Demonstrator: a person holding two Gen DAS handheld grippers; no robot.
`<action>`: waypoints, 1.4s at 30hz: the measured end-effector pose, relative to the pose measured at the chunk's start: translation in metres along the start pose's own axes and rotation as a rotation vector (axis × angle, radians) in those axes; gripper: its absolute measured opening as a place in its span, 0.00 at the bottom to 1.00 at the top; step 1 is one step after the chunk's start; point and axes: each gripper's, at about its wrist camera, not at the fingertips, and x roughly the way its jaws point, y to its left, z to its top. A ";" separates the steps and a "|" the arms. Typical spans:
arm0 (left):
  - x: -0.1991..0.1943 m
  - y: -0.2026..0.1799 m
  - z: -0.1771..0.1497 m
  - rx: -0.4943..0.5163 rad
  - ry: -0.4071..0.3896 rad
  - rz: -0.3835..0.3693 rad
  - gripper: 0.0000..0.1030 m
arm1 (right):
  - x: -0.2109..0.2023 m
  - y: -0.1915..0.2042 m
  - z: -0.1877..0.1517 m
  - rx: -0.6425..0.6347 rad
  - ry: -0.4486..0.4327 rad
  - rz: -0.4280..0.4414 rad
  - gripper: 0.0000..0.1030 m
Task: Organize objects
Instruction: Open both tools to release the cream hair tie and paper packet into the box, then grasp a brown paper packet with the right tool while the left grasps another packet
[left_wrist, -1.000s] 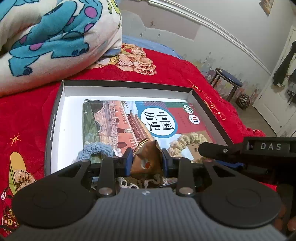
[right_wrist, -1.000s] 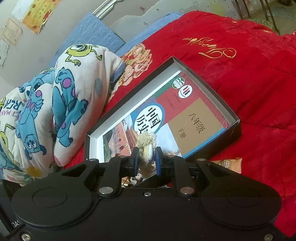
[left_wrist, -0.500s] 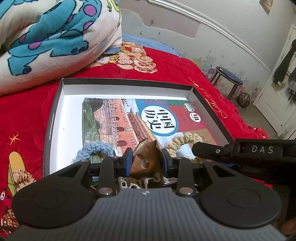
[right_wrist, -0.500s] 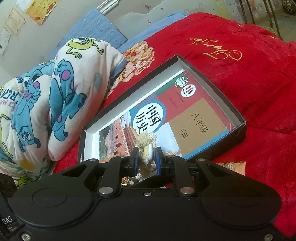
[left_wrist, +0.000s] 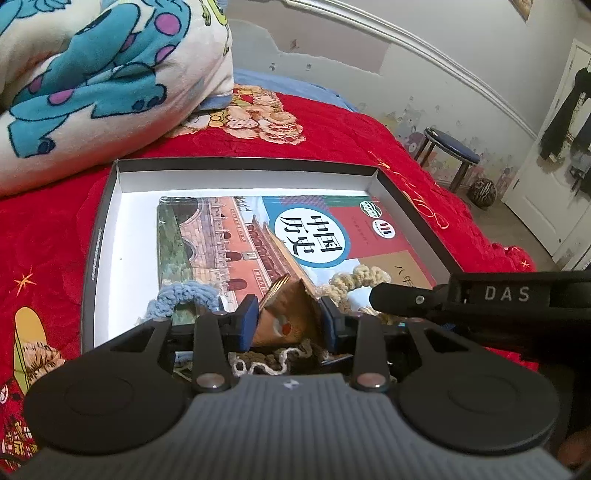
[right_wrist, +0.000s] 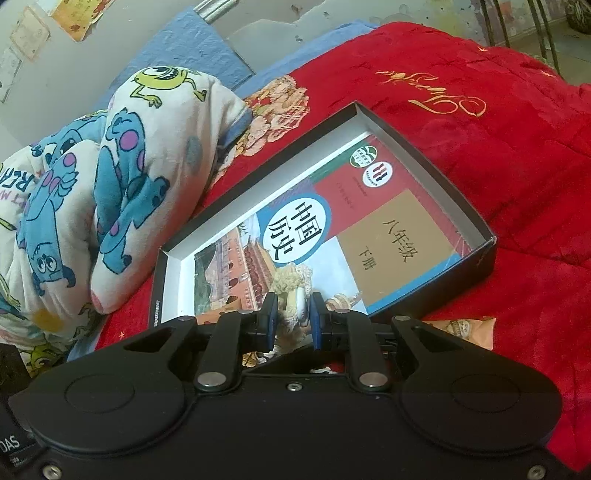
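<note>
Left wrist view — brown packet (left_wrist: 291, 317) hides crochet piece (left_wrist: 273, 360) below.

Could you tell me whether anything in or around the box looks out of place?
One orange snack packet lies on the red bedspread just outside the box, while the textbook and crocheted scrunchies sit inside. The paint on the wall is peeling.

Even indoor light, saturated colours, soft shadows; strong fisheye bending at edges, centre sharp.
</note>
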 end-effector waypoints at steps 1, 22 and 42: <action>0.000 0.000 0.000 -0.002 0.000 0.000 0.50 | 0.000 -0.001 0.000 0.002 0.000 0.000 0.18; -0.027 -0.004 0.010 0.004 -0.072 -0.050 0.78 | -0.017 -0.016 0.005 0.141 0.005 0.117 0.43; -0.117 -0.033 0.017 0.119 -0.271 -0.181 0.82 | -0.164 -0.016 -0.012 0.050 -0.321 -0.002 0.66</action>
